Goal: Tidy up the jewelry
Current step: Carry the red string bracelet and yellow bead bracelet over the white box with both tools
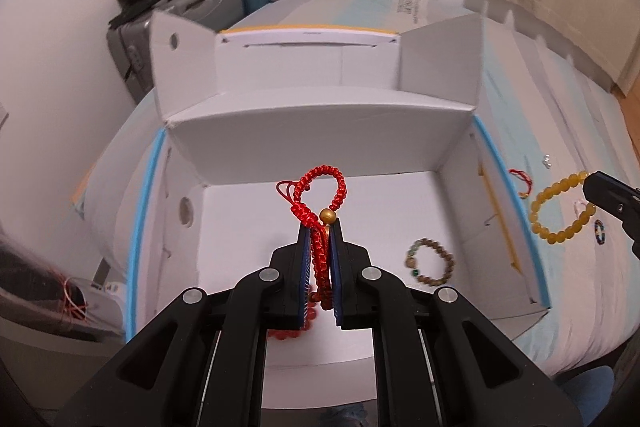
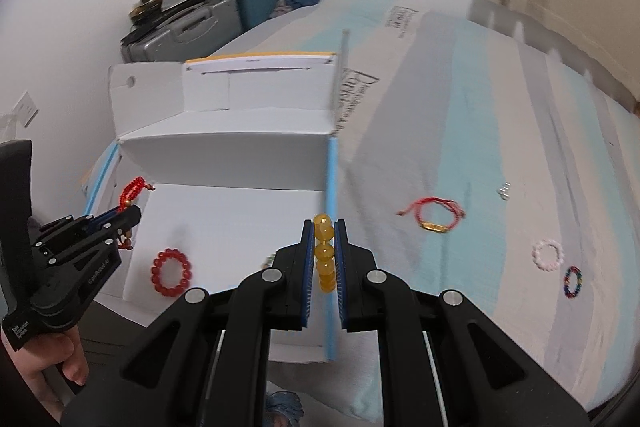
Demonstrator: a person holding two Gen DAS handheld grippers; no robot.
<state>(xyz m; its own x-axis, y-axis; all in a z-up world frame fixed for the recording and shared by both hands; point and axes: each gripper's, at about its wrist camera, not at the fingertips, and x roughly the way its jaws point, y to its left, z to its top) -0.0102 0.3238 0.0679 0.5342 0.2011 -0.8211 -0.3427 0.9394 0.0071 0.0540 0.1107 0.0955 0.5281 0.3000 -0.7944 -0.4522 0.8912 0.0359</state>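
A limp red braided bracelet (image 1: 320, 211) is pinched in the left tongs (image 1: 320, 227) over the white box (image 1: 460, 227); rigid amber beads (image 2: 324, 255) are clamped in the right tongs (image 2: 324, 227).

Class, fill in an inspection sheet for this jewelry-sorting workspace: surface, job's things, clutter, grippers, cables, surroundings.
Surface: striped bed cover, with an open white cardboard box on it.
Job's things: red bead bracelet and brown bead bracelet lie in the box; red cord bracelet with gold bar, white bead ring and multicolour bead ring lie on the cover.
Clutter: two small silvery bits on the cover.
Grippers: left gripper shut on red braided bracelet; right gripper shut on yellow bead bracelet.
Cables: nothing seen.
Surroundings: suitcases piled against the wall.
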